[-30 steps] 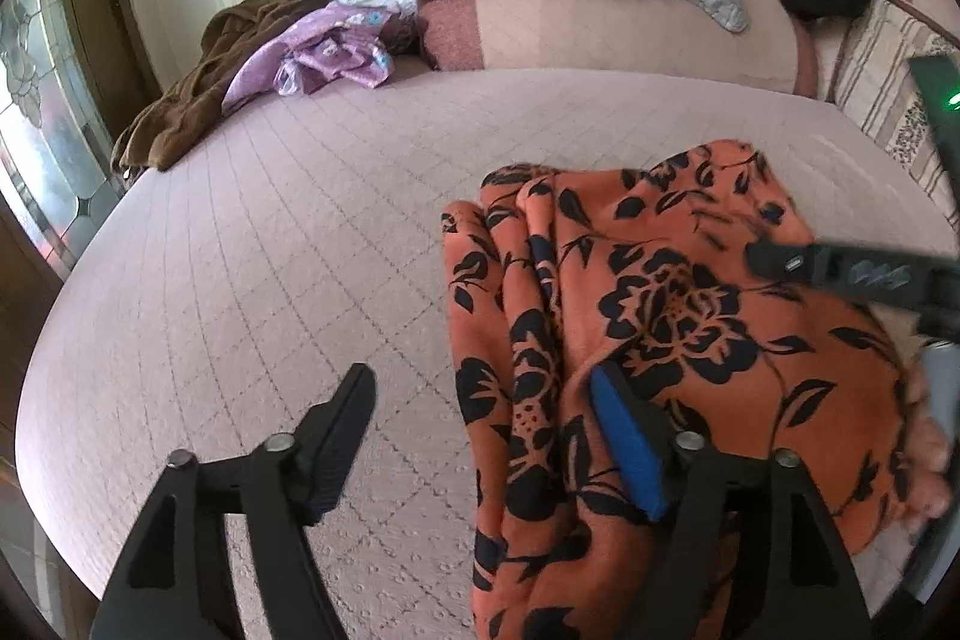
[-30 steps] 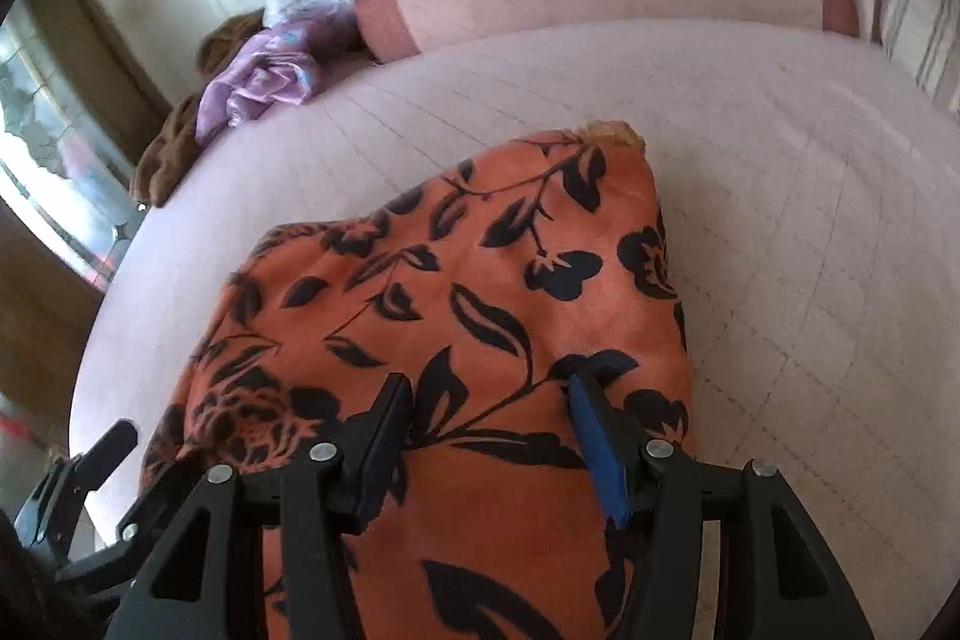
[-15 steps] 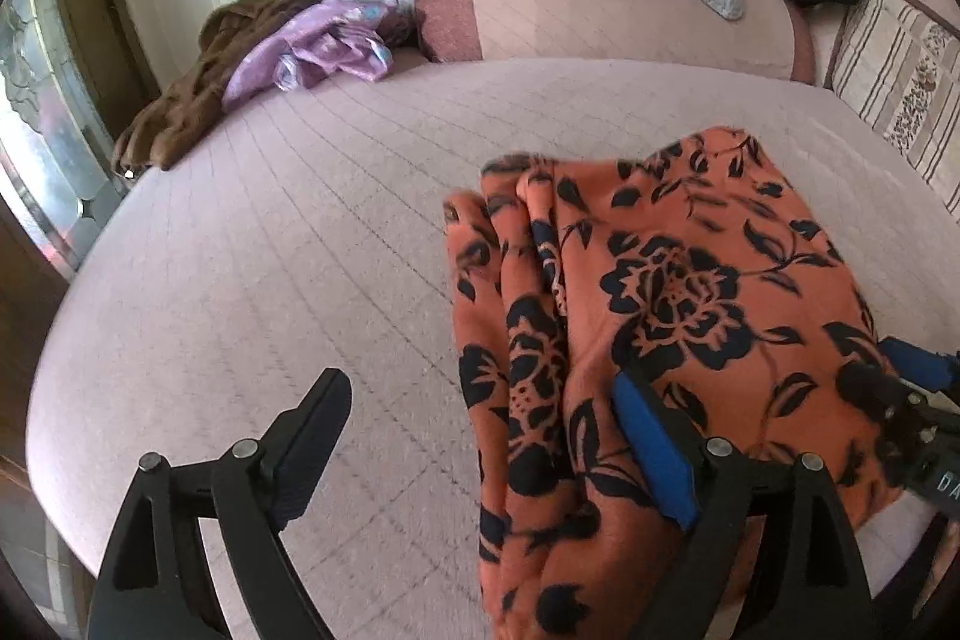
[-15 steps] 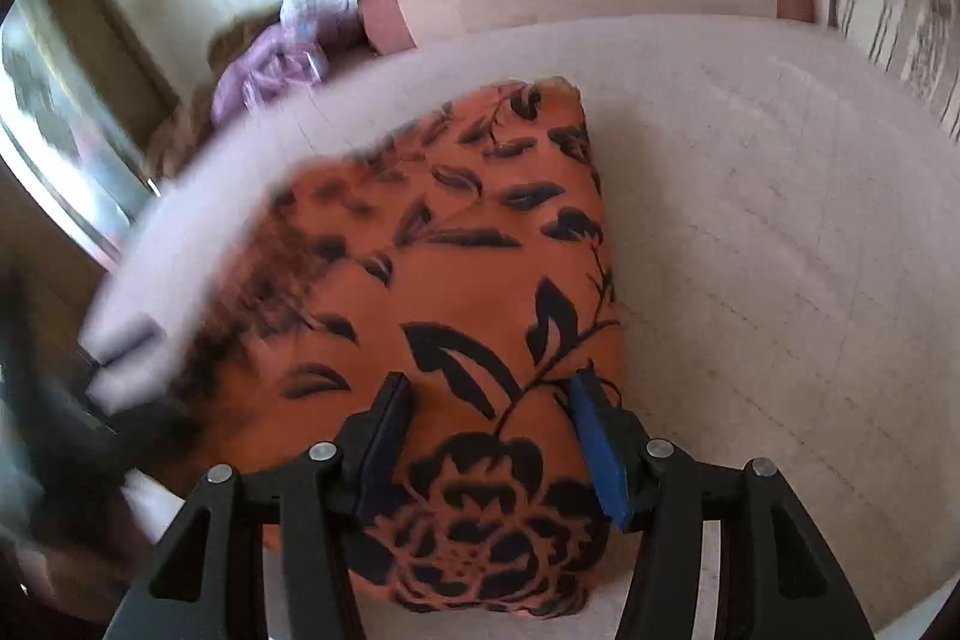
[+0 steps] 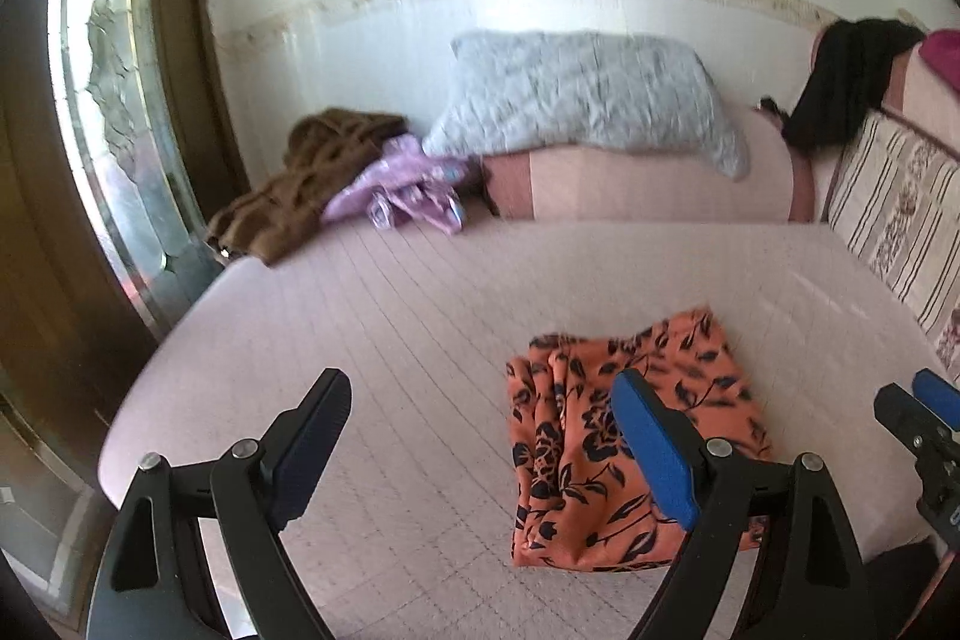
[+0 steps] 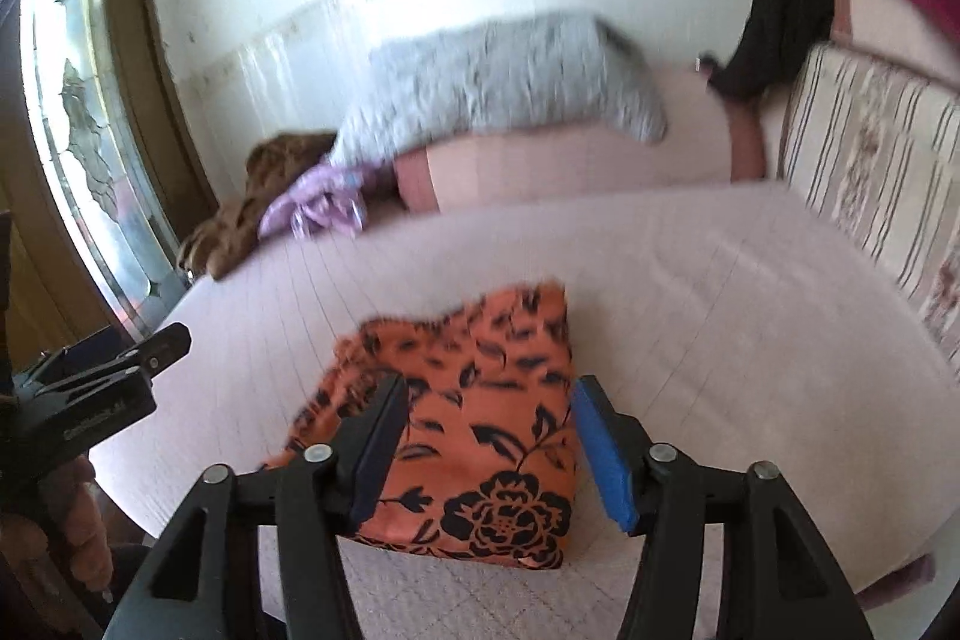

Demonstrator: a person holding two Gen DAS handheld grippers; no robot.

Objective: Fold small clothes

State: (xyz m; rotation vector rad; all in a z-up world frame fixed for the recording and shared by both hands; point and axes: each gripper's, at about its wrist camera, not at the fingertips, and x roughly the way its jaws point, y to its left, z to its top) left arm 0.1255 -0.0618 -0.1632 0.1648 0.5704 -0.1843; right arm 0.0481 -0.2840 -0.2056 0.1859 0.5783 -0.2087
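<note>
From the left wrist, we see the folded orange floral garment (image 5: 630, 436) lying flat near the front edge of the pink mattress (image 5: 420, 316), toward its right side. The fold looks complete, so we judge the step in hand to be letting go and clearing away. To do it well, we should lift both tools straight off so no finger drags the top layer, and check that the bunched left edge stays tucked. The left gripper (image 5: 480, 436) is spread wide and holds nothing.

From the right wrist, the garment sits below the right gripper (image 6: 486, 436), close to the mattress's front edge. Its jaws are opening, the cloth showing between them but not pinched. The pads touch nothing.
</note>
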